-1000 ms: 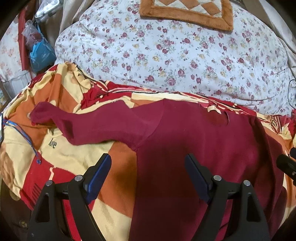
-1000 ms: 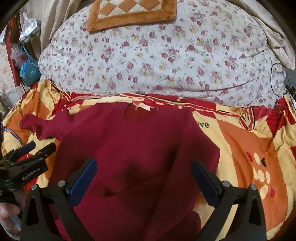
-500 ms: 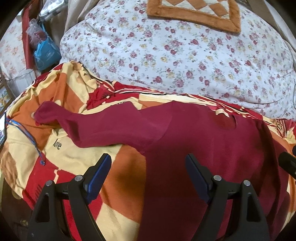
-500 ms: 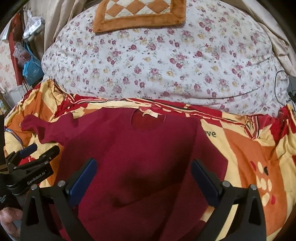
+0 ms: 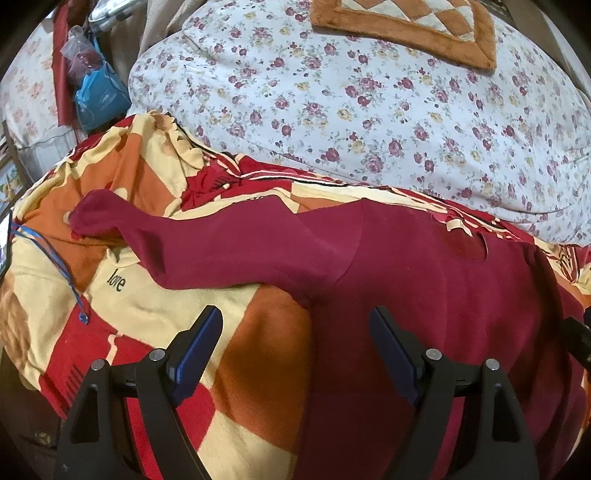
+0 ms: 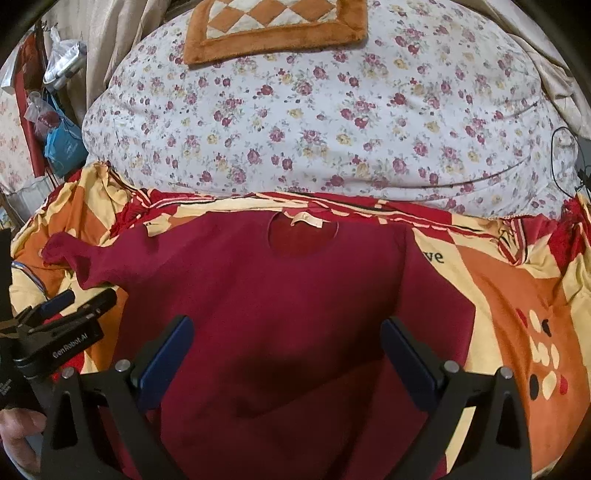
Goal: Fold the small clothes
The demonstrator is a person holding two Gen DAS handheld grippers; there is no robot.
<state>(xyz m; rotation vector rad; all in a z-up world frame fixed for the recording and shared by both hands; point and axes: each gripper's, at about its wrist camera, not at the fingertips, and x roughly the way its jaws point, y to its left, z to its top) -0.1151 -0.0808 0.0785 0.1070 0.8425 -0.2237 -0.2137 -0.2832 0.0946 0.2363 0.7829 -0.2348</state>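
Hovering with both claws empty and spread, left gripper (image 5: 295,339) and right gripper (image 6: 288,347), you next fold the shirt's (image 6: 295,295) sleeve (image 5: 221,243) inward

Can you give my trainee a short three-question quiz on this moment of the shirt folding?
1. True or false: the left gripper is shut on the dark red shirt.
2. Multiple choice: which sleeve of the shirt lies stretched out flat on the patterned blanket? A) the left sleeve B) the one on the right C) both
3. Fill in: the orange checkered mat lies on top of the ______ quilt.

Key:
1. False: both it and the right gripper are open and hold nothing.
2. A; the right side looks already folded in over the body.
3. Floral.
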